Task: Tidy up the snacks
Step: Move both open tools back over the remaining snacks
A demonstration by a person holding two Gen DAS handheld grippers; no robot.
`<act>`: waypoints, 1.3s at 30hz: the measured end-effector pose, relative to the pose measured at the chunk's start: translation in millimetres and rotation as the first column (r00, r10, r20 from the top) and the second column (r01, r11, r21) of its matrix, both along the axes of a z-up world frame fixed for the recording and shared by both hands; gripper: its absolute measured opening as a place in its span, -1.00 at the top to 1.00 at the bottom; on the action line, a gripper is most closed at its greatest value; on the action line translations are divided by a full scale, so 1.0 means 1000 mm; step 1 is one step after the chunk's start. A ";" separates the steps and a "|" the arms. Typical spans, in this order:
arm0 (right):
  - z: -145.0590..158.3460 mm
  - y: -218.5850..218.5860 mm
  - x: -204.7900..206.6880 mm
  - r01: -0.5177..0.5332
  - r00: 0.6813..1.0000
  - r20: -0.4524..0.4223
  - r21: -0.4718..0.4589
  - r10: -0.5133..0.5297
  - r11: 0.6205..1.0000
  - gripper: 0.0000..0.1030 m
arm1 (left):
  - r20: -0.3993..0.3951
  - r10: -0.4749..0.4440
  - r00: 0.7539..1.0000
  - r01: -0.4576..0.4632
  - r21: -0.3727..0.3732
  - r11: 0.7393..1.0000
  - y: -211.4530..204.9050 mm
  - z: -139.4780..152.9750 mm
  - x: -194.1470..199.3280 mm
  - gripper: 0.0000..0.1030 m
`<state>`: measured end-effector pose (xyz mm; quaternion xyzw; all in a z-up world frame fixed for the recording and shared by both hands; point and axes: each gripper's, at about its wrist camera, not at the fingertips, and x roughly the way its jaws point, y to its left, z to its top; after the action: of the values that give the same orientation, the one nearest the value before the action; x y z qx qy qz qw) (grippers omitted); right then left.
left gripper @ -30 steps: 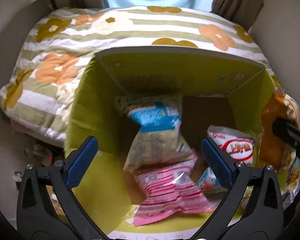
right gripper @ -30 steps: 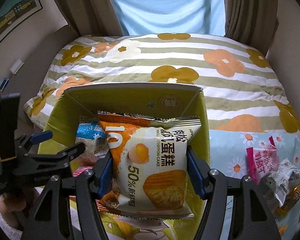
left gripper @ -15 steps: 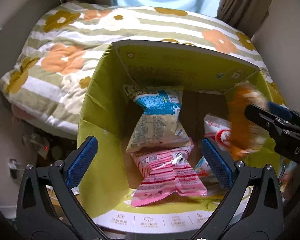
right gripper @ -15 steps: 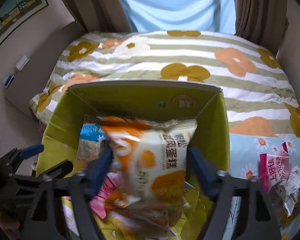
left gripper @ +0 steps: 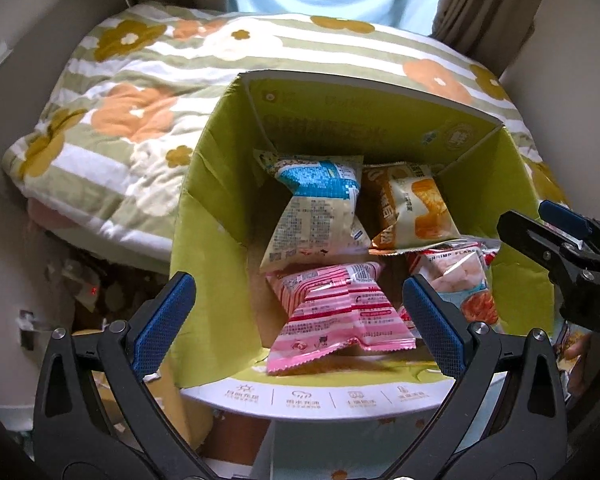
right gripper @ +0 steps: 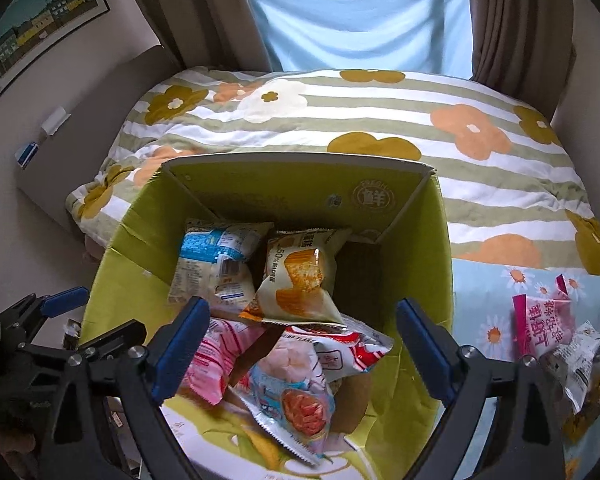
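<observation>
A: State the contents of the green cardboard box [right gripper: 412,216].

B: Four snack packets lie inside. A blue-and-white packet [left gripper: 320,208] rests at the back left. An orange cake packet [right gripper: 300,276] lies beside it at the back right, overlapping a shrimp flakes packet [right gripper: 296,376] at the front right. A pink striped packet [left gripper: 336,312] lies at the front left. The box stands against a flowered quilt [right gripper: 380,120] on the bed.

A: Snacks outside the box?

B: A pink packet [right gripper: 540,320] and further wrappers lie on a daisy-print cloth [right gripper: 484,292] to the right.

A: Gripper pose?

B: The right gripper [right gripper: 300,348] points steeply down over the box, jaws spread wide, nothing between the pads. The left gripper [left gripper: 296,316] is tilted down likewise, jaws released and empty.
</observation>
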<state>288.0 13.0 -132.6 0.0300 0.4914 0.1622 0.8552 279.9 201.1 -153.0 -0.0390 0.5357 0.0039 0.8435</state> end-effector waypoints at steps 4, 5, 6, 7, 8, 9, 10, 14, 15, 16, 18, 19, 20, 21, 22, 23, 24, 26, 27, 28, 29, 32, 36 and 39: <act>0.009 -0.003 -0.010 0.019 1.000 0.018 0.006 -0.019 1.000 -0.80 | 0.016 -0.016 1.000 0.016 -0.009 1.000 -0.002 0.007 -0.005 -0.99; 0.011 -0.004 -0.012 0.023 1.000 0.021 0.006 -0.023 1.000 -0.80 | 0.024 -0.024 0.999 0.024 -0.011 1.000 -0.003 0.009 -0.006 -0.99; 0.013 -0.005 -0.015 0.030 0.999 0.024 0.005 -0.030 1.000 -0.80 | 0.027 -0.027 0.999 0.028 -0.012 1.000 -0.004 0.010 -0.006 -0.99; 0.015 -0.007 -0.016 0.037 0.999 0.027 0.005 -0.037 0.999 -0.80 | 0.031 -0.034 0.999 0.034 -0.014 0.999 -0.005 0.011 -0.007 -0.99; 0.017 -0.009 -0.019 0.047 0.998 0.031 0.004 -0.047 0.999 -0.80 | 0.036 -0.045 0.998 0.046 -0.018 0.999 -0.008 0.012 -0.008 -0.99; 0.019 -0.012 -0.022 0.059 0.998 0.035 0.003 -0.059 0.998 -0.80 | 0.039 -0.051 0.998 0.052 -0.020 0.998 -0.010 0.013 -0.009 -0.99; 0.021 -0.015 -0.025 0.070 0.997 0.037 0.002 -0.070 0.998 -0.80 | 0.046 -0.064 0.997 0.066 -0.023 0.998 -0.013 0.015 -0.009 -0.99; 0.028 -0.028 -0.039 0.123 0.991 0.048 0.002 -0.123 0.992 -0.80 | 0.063 -0.118 0.991 0.120 -0.031 0.992 -0.030 0.017 -0.012 -0.99; 0.029 -0.031 -0.042 0.136 0.989 0.051 0.000 -0.136 0.991 -0.80 | 0.066 -0.132 0.989 0.134 -0.032 0.990 -0.035 0.017 -0.012 -0.99; 0.031 -0.036 -0.046 0.152 0.987 0.054 -0.003 -0.152 0.988 -0.80 | 0.067 -0.144 0.987 0.147 -0.035 0.989 -0.040 0.017 -0.012 -0.99; 0.034 -0.050 -0.054 0.189 0.980 0.060 -0.005 -0.188 0.982 -0.80 | 0.070 -0.173 0.982 0.176 -0.042 0.983 -0.052 0.018 -0.013 -0.99; 0.036 -0.054 -0.057 0.199 0.978 0.061 -0.007 -0.198 0.980 -0.80 | 0.071 -0.182 0.981 0.186 -0.046 0.982 -0.057 0.018 -0.013 -0.99; 0.037 -0.062 -0.061 0.217 0.974 0.064 -0.011 -0.216 0.976 -0.80 | 0.074 -0.198 0.977 0.202 -0.051 0.978 -0.065 0.019 -0.013 -0.99; 0.039 -0.071 -0.065 0.236 0.970 0.067 -0.013 -0.235 0.972 -0.80 | 0.076 -0.206 0.976 0.210 -0.054 0.976 -0.070 0.020 -0.012 -0.99; 0.040 -0.076 -0.068 0.248 0.967 0.069 -0.014 -0.246 0.969 -0.80 | 0.079 -0.219 0.972 0.224 -0.056 0.973 -0.078 0.022 -0.013 -0.99; 0.041 -0.086 -0.073 0.269 0.961 0.073 -0.014 -0.267 0.963 -0.80 | 0.083 -0.235 0.968 0.240 -0.057 0.969 -0.087 0.024 -0.013 -0.99; 0.042 -0.096 -0.077 0.289 0.955 0.076 -0.012 -0.288 0.957 -0.80 | 0.088 -0.252 0.964 0.257 -0.055 0.965 -0.098 0.026 -0.013 -0.99; 0.044 -0.115 -0.084 0.318 0.945 0.084 -0.003 -0.317 0.948 -0.80 | 0.097 -0.278 0.956 0.283 -0.047 0.958 -0.118 0.030 -0.015 -0.99; 0.044 -0.124 -0.088 0.330 0.940 0.090 0.001 -0.328 0.944 -0.80 | 0.102 -0.288 0.952 0.294 -0.044 0.955 -0.127 0.032 -0.016 -0.99; 0.045 -0.138 -0.093 0.348 0.932 0.103 0.006 -0.347 0.937 -0.80 | 0.105 -0.295 0.950 0.301 -0.042 0.953 -0.135 0.033 -0.018 -0.99; 0.045 -0.147 -0.097 0.359 0.927 0.110 0.009 -0.358 0.933 -0.80 | 0.109 -0.307 0.946 0.312 -0.038 0.949 -0.150 0.035 -0.021 -0.99; 0.043 -0.180 -0.111 0.386 0.915 0.127 0.012 -0.384 0.923 -0.80 | 0.099 -0.320 0.942 0.324 -0.034 0.945 -0.185 0.034 -0.028 -0.99; 0.039 -0.226 -0.130 0.396 0.910 0.126 0.015 -0.394 0.918 -0.82 | 0.083 -0.329 0.941 0.334 -0.055 0.941 -0.233 0.029 -0.038 -0.99; 0.035 -0.267 -0.143 0.411 0.903 0.123 0.021 -0.411 0.911 -0.82 | 0.070 -0.347 0.935 0.350 -0.038 0.936 -0.273 0.022 -0.043 -0.99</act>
<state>144.6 -254.4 -97.8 0.1204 0.4200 -0.0214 0.8993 237.0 -71.5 -130.6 0.0354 0.5076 -0.1604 0.8458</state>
